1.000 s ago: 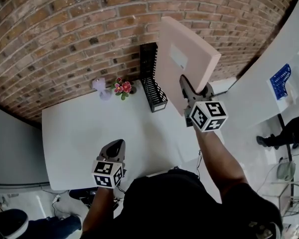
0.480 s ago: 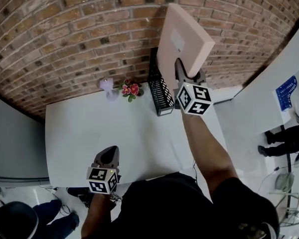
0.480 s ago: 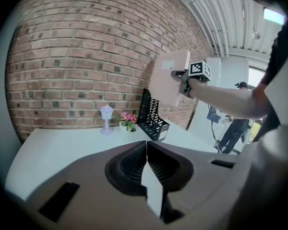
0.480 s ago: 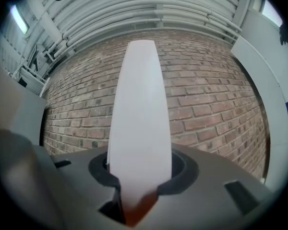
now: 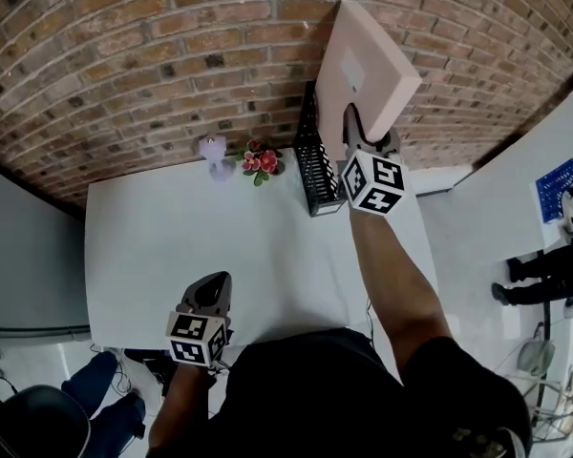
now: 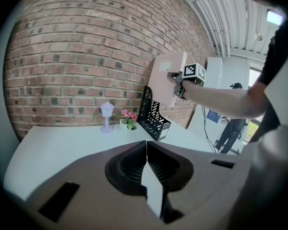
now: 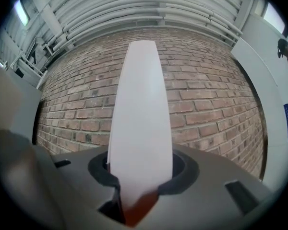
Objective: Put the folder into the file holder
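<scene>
Upper right of the head view, right tongs [image 5: 359,134] pinch the pink folder [image 5: 366,65] upright, seemingly to slot edge-first into the file holder [image 5: 317,168] below; left tongs [image 5: 214,290], pressed together, wait over the tabletop [image 5: 153,237].

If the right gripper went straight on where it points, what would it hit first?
Probably the brick wall, the held folder's far edge touching first; the file holder sits lower. Depth is unclear.

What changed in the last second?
The right gripper, still shut on the pink folder, has carried it closer to the black file holder; the folder is not yet in a slot. The left gripper stays shut and empty near the table's front edge; file holder, flowers and lamp unmoved.
</scene>
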